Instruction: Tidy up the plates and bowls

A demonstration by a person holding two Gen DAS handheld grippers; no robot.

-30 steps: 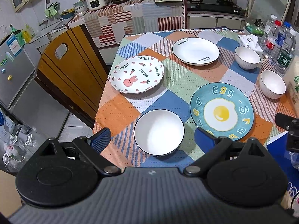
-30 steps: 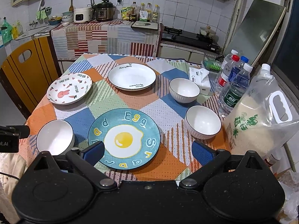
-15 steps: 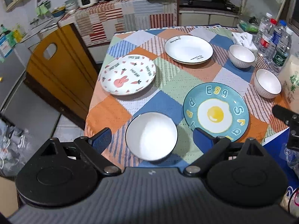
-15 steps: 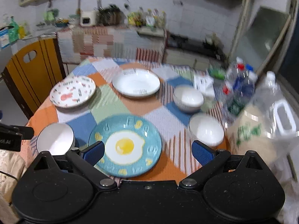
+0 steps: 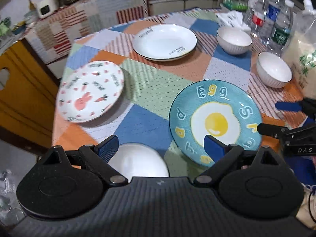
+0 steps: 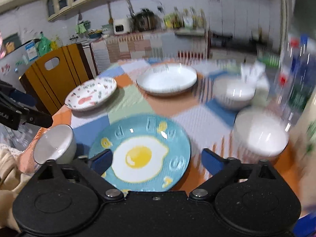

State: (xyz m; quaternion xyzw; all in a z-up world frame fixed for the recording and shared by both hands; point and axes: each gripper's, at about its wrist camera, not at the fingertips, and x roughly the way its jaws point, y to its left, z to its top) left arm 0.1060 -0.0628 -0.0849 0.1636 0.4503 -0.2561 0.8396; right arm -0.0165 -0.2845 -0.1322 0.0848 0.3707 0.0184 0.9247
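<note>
The worktop [image 5: 150,83] wears a patchwork cloth of orange, blue, green and striped squares. Along its right edge stand three water bottles [image 5: 272,17], a tissue pack [image 5: 230,17] and a large clear jug of rice [image 5: 302,59], close beside the far two bowls. A yellow wooden chair back [image 6: 57,75] stands at the left edge, near the rabbit plate.

Three plates lie flat and apart from one another: a teal egg plate [image 5: 215,118] with a fried egg and yellow and white letters at the near middle, a white rabbit plate [image 5: 90,90] with carrots and hearts to its left, and a plain white plate [image 5: 165,41] with a dark rim and small lettering farther back. Three white bowls stand upright, mouths up: a near bowl [image 5: 138,163] at the near edge left of the egg plate, a ribbed bowl [image 5: 234,40] beside the tissue pack, and a second ribbed bowl [image 5: 273,72] just beside the jug.

The left gripper [image 5: 161,145] has its blue fingers spread wide, over the near bowl and the egg plate's near rim, gripping nothing. The right gripper [image 6: 158,159] hangs over the egg plate's near edge, fingers spread wide and empty; its view is blurred toward the right.
</note>
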